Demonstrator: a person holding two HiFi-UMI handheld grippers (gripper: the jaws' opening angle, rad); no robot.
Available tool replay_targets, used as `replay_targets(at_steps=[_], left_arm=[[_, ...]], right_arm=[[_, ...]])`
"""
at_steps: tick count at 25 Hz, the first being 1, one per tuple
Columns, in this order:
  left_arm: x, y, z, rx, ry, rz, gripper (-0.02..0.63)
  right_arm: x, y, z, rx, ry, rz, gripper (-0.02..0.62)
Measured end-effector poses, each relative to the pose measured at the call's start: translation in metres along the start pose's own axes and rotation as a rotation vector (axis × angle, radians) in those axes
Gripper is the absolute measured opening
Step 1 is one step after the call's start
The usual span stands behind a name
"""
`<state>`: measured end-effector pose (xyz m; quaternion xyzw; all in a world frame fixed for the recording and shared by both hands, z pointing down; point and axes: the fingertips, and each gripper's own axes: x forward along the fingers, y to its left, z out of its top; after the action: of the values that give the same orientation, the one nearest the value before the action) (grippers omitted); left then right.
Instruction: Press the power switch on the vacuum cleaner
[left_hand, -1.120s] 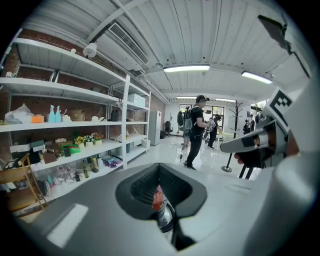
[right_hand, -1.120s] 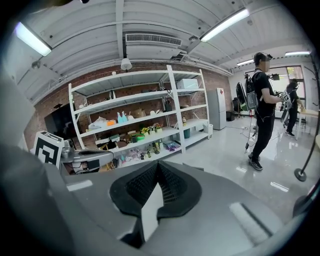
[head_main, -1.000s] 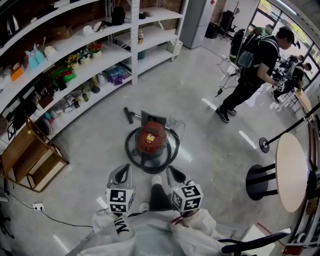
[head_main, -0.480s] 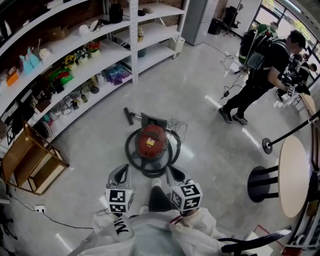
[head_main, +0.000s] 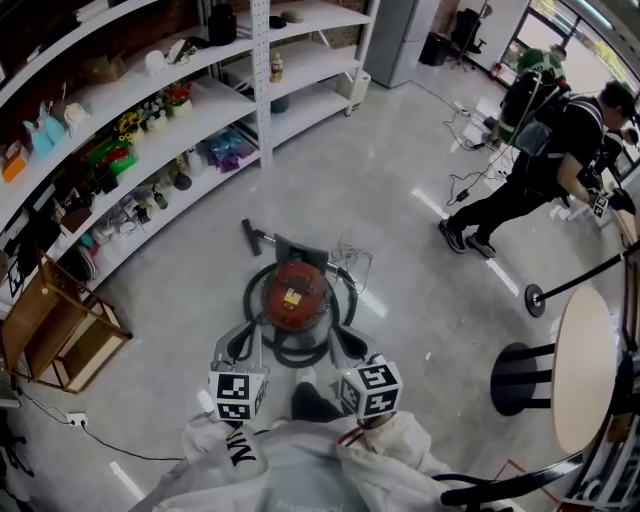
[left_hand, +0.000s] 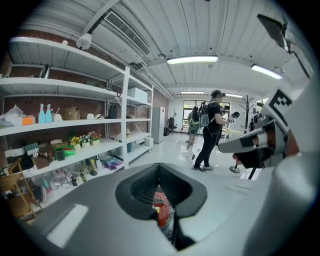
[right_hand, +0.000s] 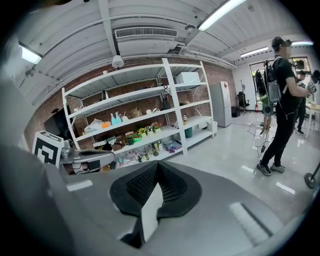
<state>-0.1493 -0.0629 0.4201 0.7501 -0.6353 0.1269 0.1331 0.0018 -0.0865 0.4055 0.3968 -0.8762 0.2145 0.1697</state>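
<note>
A red drum vacuum cleaner (head_main: 293, 294) stands on the grey floor, with its black hose coiled round its base. A yellow label shows on its top; I cannot make out the switch. My left gripper (head_main: 246, 338) hovers at the drum's near left side and my right gripper (head_main: 346, 346) at its near right, both shut and holding nothing. In the left gripper view, a slice of the red vacuum cleaner (left_hand: 161, 210) shows through the slit below the left gripper (left_hand: 159, 167). In the right gripper view, only pale floor shows past the right gripper (right_hand: 157, 164).
The vacuum's floor nozzle (head_main: 252, 237) lies behind the drum. White shelving (head_main: 150, 110) full of small items runs along the left. A wooden crate (head_main: 50, 325) stands at the left, and a round table (head_main: 585, 370) at the right. A person (head_main: 555, 150) walks at the far right.
I have moved forward, so the vacuum cleaner now sits between the two gripper tips instead of ahead of them. The person at the right has moved further right.
</note>
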Motion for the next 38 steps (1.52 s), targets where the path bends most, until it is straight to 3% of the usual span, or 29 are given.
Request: replay_targets(at_steps=[19,38], left_arm=[[0.072,0.004,0.046,0.094,0.035,0.054,0.0],[0.086,0.005,0.042,0.1,0.076,0.02,0.0]], right_arm=[[0.057,-0.072,0.048,0.071,-0.038,0.049,0.0],[0.061,-0.093,0.037,0.146,-0.034,-0.001,0.0]])
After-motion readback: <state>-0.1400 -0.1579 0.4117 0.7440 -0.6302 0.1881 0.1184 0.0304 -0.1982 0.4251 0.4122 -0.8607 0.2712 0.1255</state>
